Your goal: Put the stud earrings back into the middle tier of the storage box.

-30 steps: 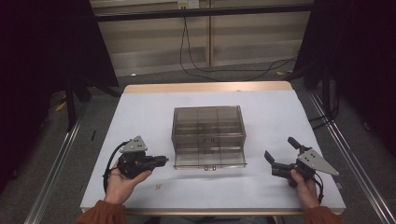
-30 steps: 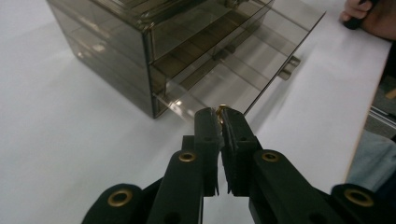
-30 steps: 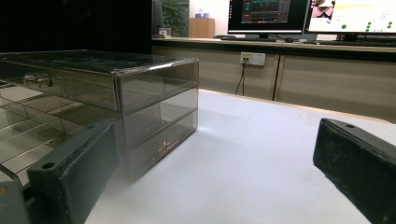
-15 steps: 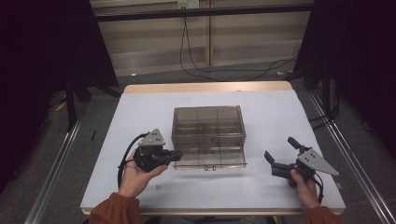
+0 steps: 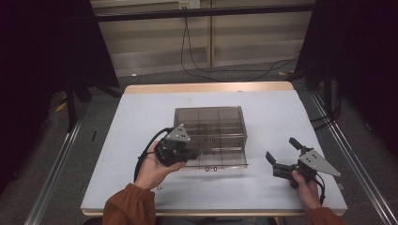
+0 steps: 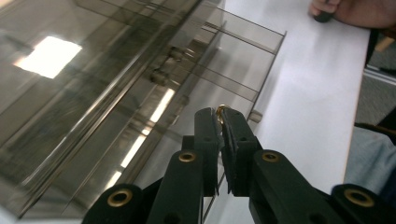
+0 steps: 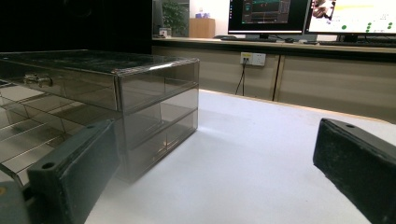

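Left tool: pinched on small gold piece | right tool: open, idle | drawer box: mid-tabletop, bottom drawer out | advice: lower over a compartment before releasing.

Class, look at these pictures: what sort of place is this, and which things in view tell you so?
Probably a lab or office set up for recording: a white-topped table hemmed by dark curtains, computer monitors on a counter behind, and loose cables across the floor.
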Motion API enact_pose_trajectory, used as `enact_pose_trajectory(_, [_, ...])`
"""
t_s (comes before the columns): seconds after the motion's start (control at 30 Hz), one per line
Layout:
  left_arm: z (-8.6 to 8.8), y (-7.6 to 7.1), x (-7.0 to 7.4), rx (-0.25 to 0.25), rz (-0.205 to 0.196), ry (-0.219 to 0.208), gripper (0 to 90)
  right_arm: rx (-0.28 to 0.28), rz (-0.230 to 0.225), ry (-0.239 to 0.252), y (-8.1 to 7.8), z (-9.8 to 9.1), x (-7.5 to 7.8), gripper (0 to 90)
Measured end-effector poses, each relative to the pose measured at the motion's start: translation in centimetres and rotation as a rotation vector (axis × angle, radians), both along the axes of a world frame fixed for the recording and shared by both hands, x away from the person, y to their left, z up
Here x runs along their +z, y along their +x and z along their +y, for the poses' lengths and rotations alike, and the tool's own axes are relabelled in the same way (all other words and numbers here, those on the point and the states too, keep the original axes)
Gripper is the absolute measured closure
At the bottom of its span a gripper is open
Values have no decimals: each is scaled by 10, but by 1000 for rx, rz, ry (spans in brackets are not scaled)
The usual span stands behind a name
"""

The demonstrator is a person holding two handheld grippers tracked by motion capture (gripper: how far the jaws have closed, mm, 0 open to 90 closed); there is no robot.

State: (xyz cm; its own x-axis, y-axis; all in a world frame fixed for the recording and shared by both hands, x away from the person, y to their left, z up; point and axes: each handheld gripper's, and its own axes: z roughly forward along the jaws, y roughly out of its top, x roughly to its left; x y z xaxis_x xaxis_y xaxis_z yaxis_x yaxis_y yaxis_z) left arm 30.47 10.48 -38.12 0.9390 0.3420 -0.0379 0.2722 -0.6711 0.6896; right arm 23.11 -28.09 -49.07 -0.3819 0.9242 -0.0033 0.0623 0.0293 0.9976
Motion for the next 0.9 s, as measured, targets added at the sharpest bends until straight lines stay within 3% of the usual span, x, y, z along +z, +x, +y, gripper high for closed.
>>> enact_pose_trajectory(0.03, [-3, 2, 0, -17, -4, 29, 858, 0, 0, 0, 0, 0, 0, 0])
enact_pose_trajectory(0.07, [-6, 3, -1, -12, 5, 22, 858, 0, 0, 0, 0, 0, 0, 0])
enact_pose_trajectory(0.17, [-16, 11, -3, -24, 27, 75, 858, 0, 0, -1, 0, 0, 0, 0])
enact_pose_trajectory(0.2, [-16, 11, -3, -24, 27, 75, 858, 0, 0, -1, 0, 0, 0, 0])
enact_pose_trajectory(0.23, [-20, 15, -5, -28, 29, 109, 858, -1, 1, -1, 0, 0, 0, 0])
enact_pose_trajectory(0.3, [-23, 17, -7, -29, 35, 119, 858, 1, 0, 0, 0, 0, 0, 0])
enact_pose_trajectory(0.53, [-40, 27, -11, -68, 44, 224, 858, 0, 0, -2, 0, 0, 0, 0])
enact_pose_trajectory(0.67, [-47, 29, -13, -67, 56, 248, 858, 0, 0, -3, 0, 0, 0, 0])
enact_pose_trajectory(0.83, [-58, 32, -19, -88, 60, 318, 857, 2, 0, -1, 0, 0, 0, 0])
enact_pose_trajectory(0.9, [-62, 32, -20, -89, 62, 322, 857, 2, 0, 0, 0, 0, 0, 0])
